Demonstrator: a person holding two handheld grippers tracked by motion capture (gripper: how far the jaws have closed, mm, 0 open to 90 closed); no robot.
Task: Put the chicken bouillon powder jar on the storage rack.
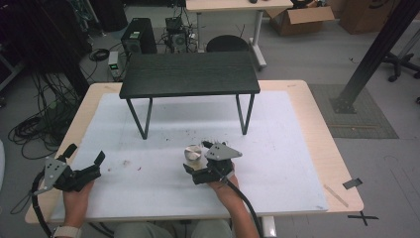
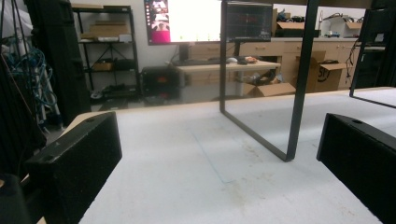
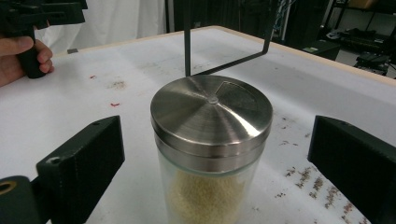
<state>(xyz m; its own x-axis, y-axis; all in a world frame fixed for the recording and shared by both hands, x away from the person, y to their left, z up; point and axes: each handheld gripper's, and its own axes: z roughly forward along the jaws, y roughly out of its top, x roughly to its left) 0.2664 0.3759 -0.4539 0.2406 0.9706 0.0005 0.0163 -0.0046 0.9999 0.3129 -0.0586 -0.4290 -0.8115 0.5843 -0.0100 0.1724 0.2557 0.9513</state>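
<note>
High view first, reading from the left: my left gripper rests near the left edge of the white table cover, jaws spread wide with nothing between them, well apart from the work. Its own camera confirms this, looking between the two black jaws across bare white surface toward a leg of the small black table, which stands farther back.

Moving right, the glass jar with its steel lid stands upright on the cover, in front of the small black table and near the middle of the work area. Just beside it is my right gripper, coming at the jar from my side.

Right gripper view settles the relation: the jar (pale grains inside, brushed metal lid with a wedge-shaped opening) sits squarely between my two jaws, and there is clear gap on each side, so the pads are not yet pressing on it. That claw is released, not grasping.

I judge the step in hand to be the approach and framing of the jar for a grasp. The next move calls for closing the jaws evenly on the glass body below the lid, keeping the jar upright so it does not tip or skid on the cover, then lifting only once the grip feels firm.
</note>
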